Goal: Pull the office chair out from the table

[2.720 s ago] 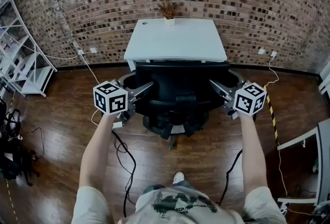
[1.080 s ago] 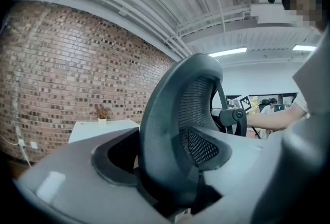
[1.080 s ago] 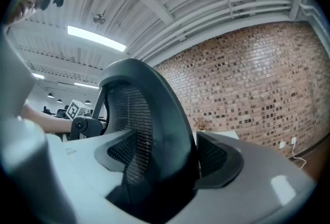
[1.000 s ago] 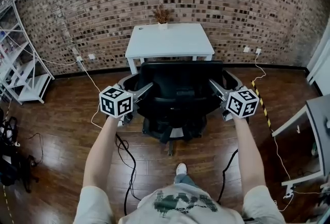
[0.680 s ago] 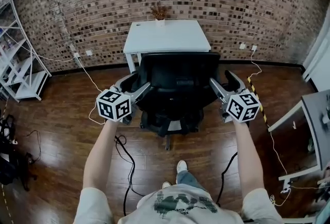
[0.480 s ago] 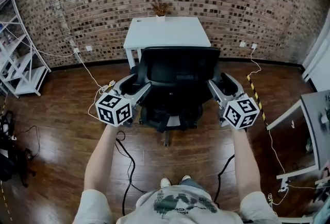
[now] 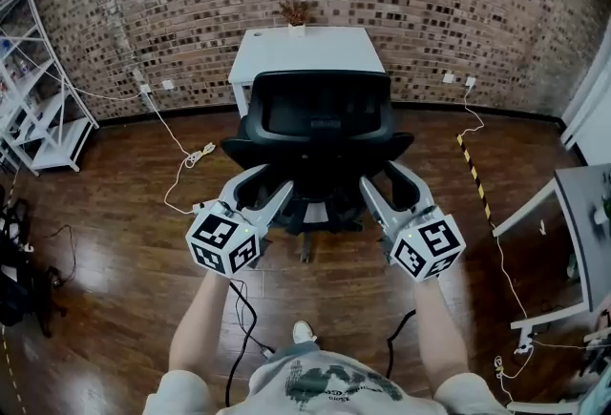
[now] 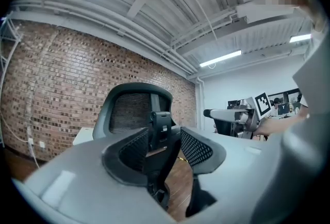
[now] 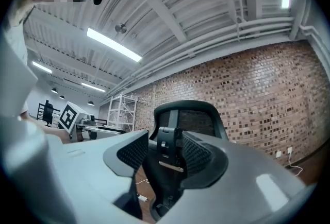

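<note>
The black office chair (image 7: 325, 132) stands on the wooden floor, out in front of the white table (image 7: 305, 51), its back towards me. My left gripper (image 7: 265, 182) hangs just short of the chair's left armrest (image 7: 241, 152), jaws closing, nothing between them. My right gripper (image 7: 385, 179) is the same near the right armrest (image 7: 397, 144). In the left gripper view the chair back (image 8: 131, 109) shows beyond the left gripper (image 8: 165, 148), apart from it. The right gripper view shows the chair back (image 9: 188, 117) past the right gripper (image 9: 160, 153).
A brick wall runs behind the table, with a small plant (image 7: 294, 14) on the table's far edge. A white shelf rack (image 7: 43, 89) stands at the left, a grey desk (image 7: 582, 213) at the right. Cables (image 7: 186, 160) trail across the floor.
The chair has rolled out from the table towards me with both grippers at its armrests. Both grippers have since come back off the armrests, and their jaws stand narrower.
</note>
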Demonstrator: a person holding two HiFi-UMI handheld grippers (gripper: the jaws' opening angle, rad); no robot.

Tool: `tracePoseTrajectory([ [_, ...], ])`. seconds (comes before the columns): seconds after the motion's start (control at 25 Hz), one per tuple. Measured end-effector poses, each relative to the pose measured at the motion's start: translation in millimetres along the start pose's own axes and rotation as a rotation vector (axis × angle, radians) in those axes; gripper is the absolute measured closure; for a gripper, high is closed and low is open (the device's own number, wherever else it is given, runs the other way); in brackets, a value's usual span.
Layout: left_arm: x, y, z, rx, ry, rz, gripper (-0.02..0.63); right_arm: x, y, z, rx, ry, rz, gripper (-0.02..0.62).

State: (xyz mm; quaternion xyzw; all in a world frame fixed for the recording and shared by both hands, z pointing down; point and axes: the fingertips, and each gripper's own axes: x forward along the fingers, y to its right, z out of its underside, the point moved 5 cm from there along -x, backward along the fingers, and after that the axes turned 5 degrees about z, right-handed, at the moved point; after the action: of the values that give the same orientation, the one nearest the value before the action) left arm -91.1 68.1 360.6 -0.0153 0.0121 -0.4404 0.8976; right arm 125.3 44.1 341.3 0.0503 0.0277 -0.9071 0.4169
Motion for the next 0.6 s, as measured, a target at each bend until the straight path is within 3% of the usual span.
tracePoseTrajectory([
  [0.2, -20.0, 62.1, 4.6, -0.005, 0.013, -0.013, 0.435, -48.6, -27.4, 2.3, -0.011, 0.005, -0.002, 0.448],
  [0.36, -37.6, 114.6, 15.2, 0.01, 0.024, -0.02, 0.472, -81.8, -53.4, 6.8, 0.008, 0.004, -0.021, 0.542],
  [0.6, -68.2, 179.0, 17.4, 0.014, 0.056, -0.03, 0.54, -135.6, -96.6, 4.5, -0.001, 0.023, -0.056, 0.595],
])
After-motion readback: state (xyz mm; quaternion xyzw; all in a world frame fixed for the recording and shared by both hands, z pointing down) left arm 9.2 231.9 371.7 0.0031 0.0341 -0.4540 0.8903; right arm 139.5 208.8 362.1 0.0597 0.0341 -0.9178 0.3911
